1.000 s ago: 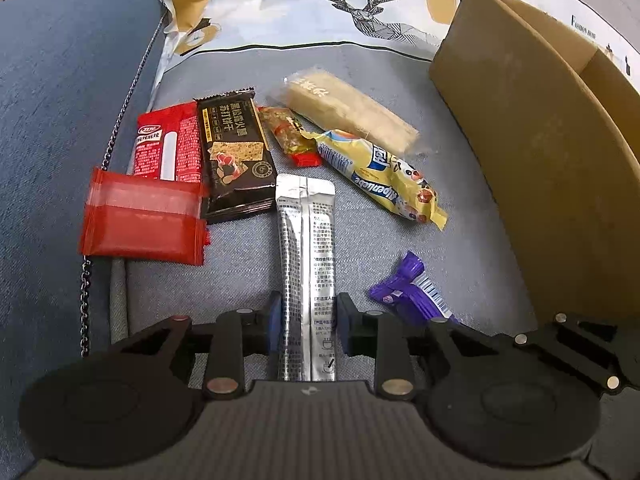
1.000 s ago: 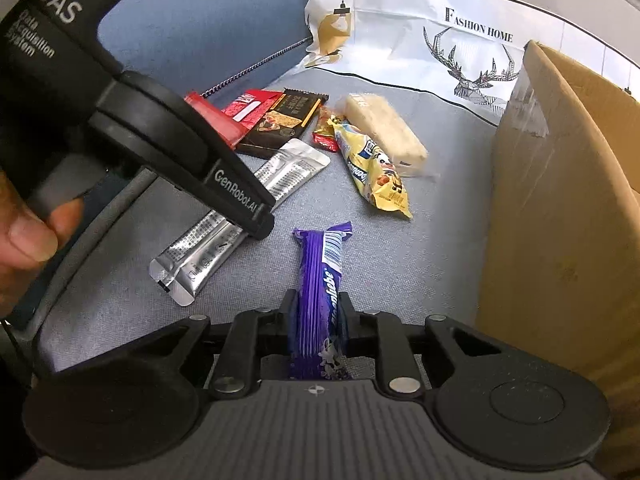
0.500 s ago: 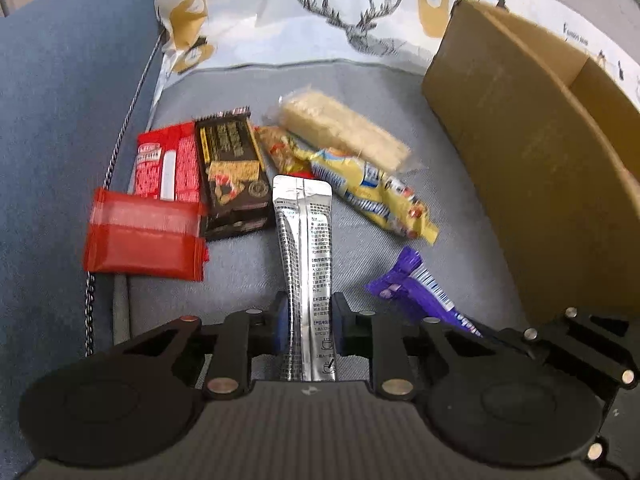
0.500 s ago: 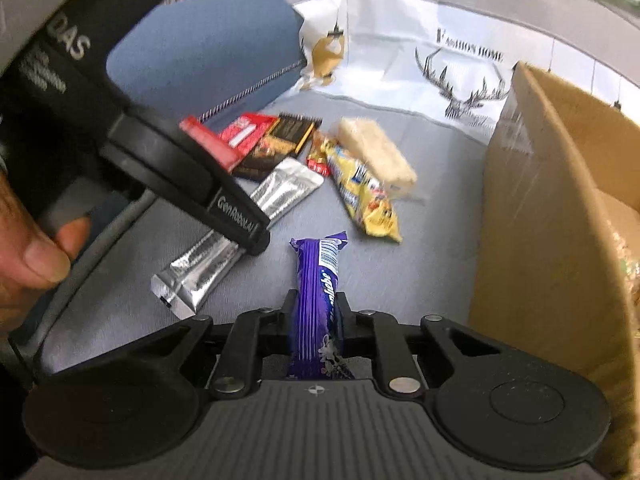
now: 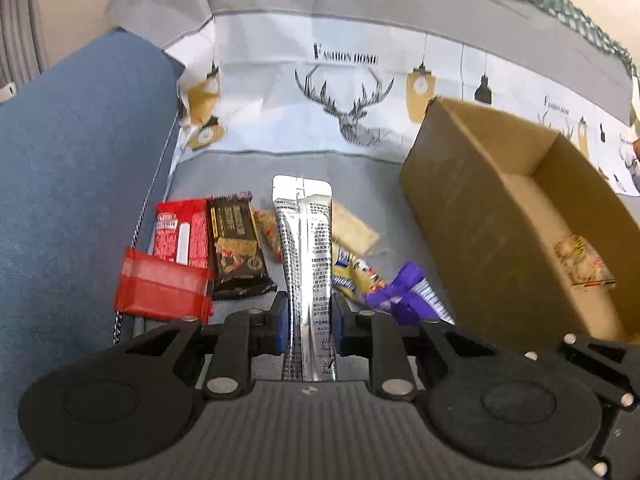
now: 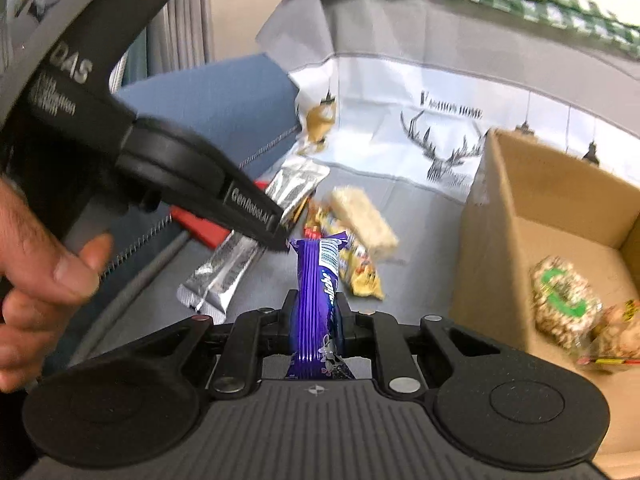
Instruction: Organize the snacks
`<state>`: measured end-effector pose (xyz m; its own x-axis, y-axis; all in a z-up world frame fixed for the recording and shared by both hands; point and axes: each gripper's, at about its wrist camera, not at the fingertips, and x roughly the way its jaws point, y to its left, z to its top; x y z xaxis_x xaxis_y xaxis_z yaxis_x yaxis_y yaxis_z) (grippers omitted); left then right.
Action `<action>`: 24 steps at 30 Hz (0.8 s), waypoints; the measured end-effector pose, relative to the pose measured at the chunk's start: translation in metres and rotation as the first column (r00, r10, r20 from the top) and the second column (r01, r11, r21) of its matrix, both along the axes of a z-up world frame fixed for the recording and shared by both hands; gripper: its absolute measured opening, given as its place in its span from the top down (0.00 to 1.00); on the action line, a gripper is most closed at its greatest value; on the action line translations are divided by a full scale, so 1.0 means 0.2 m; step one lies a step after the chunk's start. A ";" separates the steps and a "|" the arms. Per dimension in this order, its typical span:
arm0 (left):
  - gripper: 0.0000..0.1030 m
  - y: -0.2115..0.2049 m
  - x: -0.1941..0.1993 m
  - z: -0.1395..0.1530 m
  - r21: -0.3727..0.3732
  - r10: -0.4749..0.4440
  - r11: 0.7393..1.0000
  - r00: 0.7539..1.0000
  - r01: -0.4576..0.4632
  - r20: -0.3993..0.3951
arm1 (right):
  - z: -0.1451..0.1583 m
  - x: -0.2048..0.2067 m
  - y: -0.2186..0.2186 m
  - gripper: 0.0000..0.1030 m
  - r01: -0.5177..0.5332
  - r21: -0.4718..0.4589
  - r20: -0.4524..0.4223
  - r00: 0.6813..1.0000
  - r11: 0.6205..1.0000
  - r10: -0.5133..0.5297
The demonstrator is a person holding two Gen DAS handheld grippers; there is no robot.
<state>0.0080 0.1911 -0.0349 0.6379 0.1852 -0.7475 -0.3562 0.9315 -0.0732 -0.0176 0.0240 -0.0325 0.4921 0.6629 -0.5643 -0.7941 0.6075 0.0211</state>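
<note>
Two snacks are held clear of the grey cushion [image 5: 224, 168]: the silver sachet [image 5: 306, 256] is pinched between the pads of the left gripper [image 5: 308, 322], and the purple bar [image 6: 316, 300] is clamped upright in the right gripper [image 6: 314, 320]. Only in the left wrist view are the red packets [image 5: 172, 264] and the dark chocolate bar [image 5: 236, 252] seen lying side by side on the cushion. Only in the right wrist view are a hand [image 6: 36, 276] on the left tool and two wrapped snacks [image 6: 564, 300] lying inside the cardboard box [image 6: 520, 216] shown clearly.
</note>
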 end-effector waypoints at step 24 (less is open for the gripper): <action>0.77 -0.16 0.04 0.18 -0.033 0.033 0.999 0.979 -0.027 0.200 | 0.46 0.48 -0.60 0.83 0.244 0.242 0.095 0.957 0.939 -0.273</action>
<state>0.0163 0.1584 0.0016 0.7698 0.1858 -0.6106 -0.3590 0.9171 -0.1735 0.0789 -0.0955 0.0602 0.7204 0.6058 -0.3377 -0.6151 0.7830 0.0924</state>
